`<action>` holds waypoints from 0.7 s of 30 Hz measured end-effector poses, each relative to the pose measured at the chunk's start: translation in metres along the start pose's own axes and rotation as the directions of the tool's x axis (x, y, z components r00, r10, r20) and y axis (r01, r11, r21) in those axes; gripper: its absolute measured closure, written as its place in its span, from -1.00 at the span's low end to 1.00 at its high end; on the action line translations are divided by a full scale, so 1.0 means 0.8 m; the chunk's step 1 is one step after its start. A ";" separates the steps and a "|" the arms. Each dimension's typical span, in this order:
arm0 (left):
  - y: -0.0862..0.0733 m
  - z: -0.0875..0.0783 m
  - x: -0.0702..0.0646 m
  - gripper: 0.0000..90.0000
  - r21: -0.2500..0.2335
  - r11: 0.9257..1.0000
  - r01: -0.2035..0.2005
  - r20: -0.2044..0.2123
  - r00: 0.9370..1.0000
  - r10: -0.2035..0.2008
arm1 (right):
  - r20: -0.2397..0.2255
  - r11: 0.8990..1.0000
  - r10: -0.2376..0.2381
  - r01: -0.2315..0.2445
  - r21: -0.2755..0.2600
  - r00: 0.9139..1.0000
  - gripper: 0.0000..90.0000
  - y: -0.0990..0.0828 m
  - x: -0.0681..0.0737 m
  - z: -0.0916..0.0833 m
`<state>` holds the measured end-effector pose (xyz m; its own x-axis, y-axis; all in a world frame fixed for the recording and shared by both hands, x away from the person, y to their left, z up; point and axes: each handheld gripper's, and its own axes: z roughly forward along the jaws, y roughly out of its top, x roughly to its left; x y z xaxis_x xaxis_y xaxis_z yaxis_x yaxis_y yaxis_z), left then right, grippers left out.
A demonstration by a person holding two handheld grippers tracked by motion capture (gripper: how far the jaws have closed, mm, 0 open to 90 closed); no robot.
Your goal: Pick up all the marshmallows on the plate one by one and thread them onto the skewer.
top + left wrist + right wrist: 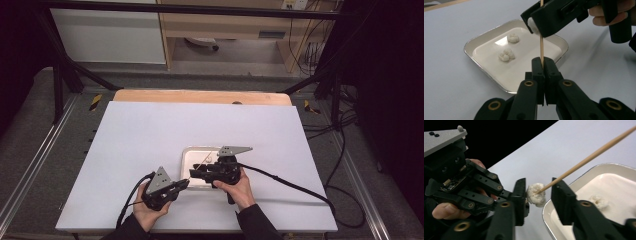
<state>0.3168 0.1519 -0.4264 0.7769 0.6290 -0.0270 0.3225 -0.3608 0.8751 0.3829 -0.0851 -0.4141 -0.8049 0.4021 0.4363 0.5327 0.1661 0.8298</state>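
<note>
White table (150, 135), wooden edge at far side. Metal tray (474, 45) holding two white pieces (506, 55). Left gripper (544, 61): jaws clamped on wooden skewer (541, 47). Right gripper (539, 192): jaws parted around third white piece (535, 193) threaded on skewer, touching one pad.

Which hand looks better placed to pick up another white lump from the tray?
Probably the right. Its tool stands open around the lump already on the skewer, above the tray, so it can let go. The left tool is clamped shut on the skewer, holding it upright.
</note>
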 end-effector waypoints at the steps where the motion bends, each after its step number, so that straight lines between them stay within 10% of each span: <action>1: 0.000 -0.001 0.001 0.96 -0.002 1.000 0.001 -0.001 1.000 -0.001 | 0.004 1.000 -0.005 0.005 -0.003 1.000 0.30 0.002 0.000 -0.002; 14: -0.003 -0.014 0.013 0.96 -0.015 1.000 0.025 -0.022 0.999 -0.025 | 0.158 0.996 -0.091 0.089 0.024 0.983 -0.54 0.008 -0.003 -0.026; 21: -0.005 -0.018 0.019 0.96 -0.009 0.999 0.036 -0.030 0.999 -0.037 | 0.293 0.983 -0.167 0.135 0.125 0.941 -0.79 0.003 -0.017 -0.030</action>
<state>0.3197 0.1729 -0.4237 0.7479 0.6623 -0.0445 0.3458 -0.3315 0.8778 0.3888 -0.1119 -0.4097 -0.7700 0.6150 0.1699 0.4472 0.3303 0.8312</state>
